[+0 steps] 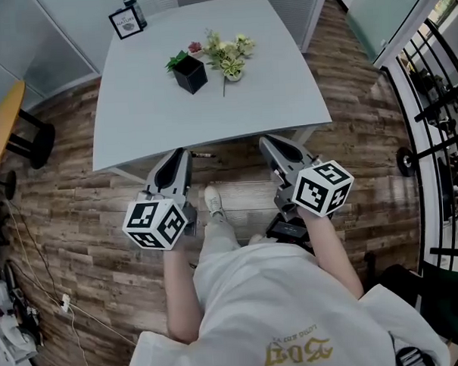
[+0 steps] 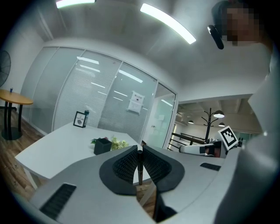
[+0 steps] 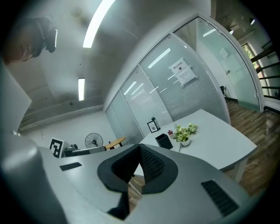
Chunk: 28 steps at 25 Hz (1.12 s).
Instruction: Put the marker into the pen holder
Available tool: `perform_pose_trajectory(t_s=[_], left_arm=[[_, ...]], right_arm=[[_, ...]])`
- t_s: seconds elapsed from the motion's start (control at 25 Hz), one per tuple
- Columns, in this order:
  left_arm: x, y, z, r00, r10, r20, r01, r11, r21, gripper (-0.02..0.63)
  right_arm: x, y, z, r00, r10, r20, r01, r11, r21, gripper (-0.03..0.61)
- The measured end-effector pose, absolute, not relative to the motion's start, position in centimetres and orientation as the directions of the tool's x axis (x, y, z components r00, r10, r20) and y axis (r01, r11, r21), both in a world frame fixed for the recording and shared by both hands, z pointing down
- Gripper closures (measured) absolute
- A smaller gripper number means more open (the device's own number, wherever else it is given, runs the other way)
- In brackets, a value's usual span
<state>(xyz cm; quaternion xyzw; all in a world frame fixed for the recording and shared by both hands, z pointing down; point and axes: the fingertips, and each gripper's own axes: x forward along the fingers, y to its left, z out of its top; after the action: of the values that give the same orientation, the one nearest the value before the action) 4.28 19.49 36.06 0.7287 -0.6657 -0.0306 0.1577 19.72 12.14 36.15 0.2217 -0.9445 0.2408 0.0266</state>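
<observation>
Left gripper view shows the slim dark marker (image 2: 140, 168) pinched between your ribbed black pads (image 2: 127, 164); your left gripper (image 2: 140, 150) is clamped on it, and the marker runs across the jaws. From the head view, one end of the marker (image 1: 204, 154) pokes out sideways past your left gripper (image 1: 184, 153), just at the near edge of the pale grey table (image 1: 135, 122), over the wood-plank floor (image 1: 88, 245). The black square pen holder (image 1: 190, 74) stands upright near the middle of the table, well apart from the marker; it also shows in the left gripper view (image 2: 102, 145) and the right gripper view (image 3: 164, 141). Just beside the pen holder sits a small white pot of pale flowers (image 1: 230, 55); a black-framed card (image 1: 126, 23) stands at the far left corner. Your right gripper (image 1: 267, 142) hangs by the same near edge, and in its own view (image 3: 139, 147) the jaws are pressed together with nothing between them. A round yellow side table (image 1: 3, 124) stands off to your left.
</observation>
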Motion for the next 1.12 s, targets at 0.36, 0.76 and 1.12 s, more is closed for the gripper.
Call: perform_pose_trajectory(t_s=[0.36,0.76,1.12], left_arm=[[-2.3,8.2,37.6,0.195,-0.96,0.2,-0.947,-0.131,0.293,0.571],[-12.2,-2.4,38.4,0.269,-0.932,0.242,-0.927,-0.183,0.327,0.571],[-17.0,-8.3,39.2,0.331,-0.913,0.239,-0.898,-0.227,0.377,0.571]], right_arm=[[12.9,2.4,38.2,-0.871,-0.447,0.204,-0.488,0.741,-0.462,0.561],[2.7,-6.8,39.8,-0.839,-0.472,0.27,-0.542,0.688,-0.482,0.563],[-2.3,-11.8,40.9,-0.814,-0.493,0.307,-0.579,0.654,-0.486,0.563]])
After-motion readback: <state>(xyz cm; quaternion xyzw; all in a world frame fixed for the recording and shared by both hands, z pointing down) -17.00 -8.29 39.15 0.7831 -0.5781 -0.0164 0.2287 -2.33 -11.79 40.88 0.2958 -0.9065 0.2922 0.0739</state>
